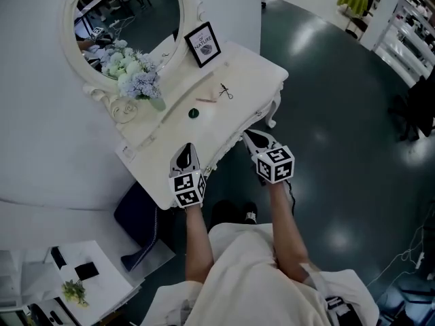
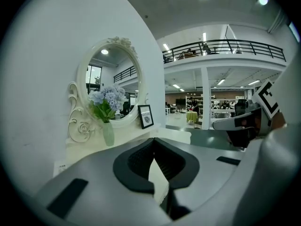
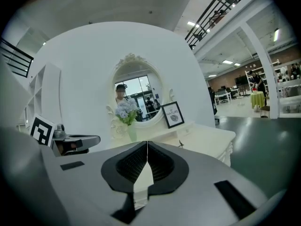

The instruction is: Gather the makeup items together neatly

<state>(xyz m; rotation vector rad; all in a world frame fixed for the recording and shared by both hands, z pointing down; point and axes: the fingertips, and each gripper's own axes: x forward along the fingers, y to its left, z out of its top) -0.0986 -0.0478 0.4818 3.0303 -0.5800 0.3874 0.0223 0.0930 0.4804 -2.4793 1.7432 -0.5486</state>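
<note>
**Makeup items lie spread on the vanity; both your grippers are closed and empty**

Your left gripper (image 1: pixel 187 151) has its jaws pressed together at the tips, and its own view (image 2: pixel 154 147) shows nothing between them. Your right gripper (image 3: pixel 147 149) reads the same: jaws together, nothing held. In the head view the right gripper (image 1: pixel 251 138) sits beside the left, and both hover at the near edge of the white vanity table (image 1: pixel 255 70), pointing in over the top. Neither touches anything on it.

Past the jaw tips, three small pieces lie on the tabletop, apart from one another in a loose diagonal line:

- A dark green round piece (image 1: pixel 194 113) is nearest your left gripper.
- A thin pinkish stick (image 1: pixel 206 100) lies flat just beyond it.
- A black scissor-shaped tool (image 1: pixel 225 91) lies farther along; your right gripper view also catches it (image 3: pixel 181 145).

They are too small to say exactly which cosmetics they are.

Behind them, on the raised back ledge, a framed picture (image 1: pixel 202 44) stands leaning back. To its left is a vase of pale blue and white flowers (image 1: pixel 134 77), set against the oval mirror (image 1: pixel 146 19) in its carved white frame. Dark glossy floor (image 1: pixel 340 148) lies to the table's right.
</note>
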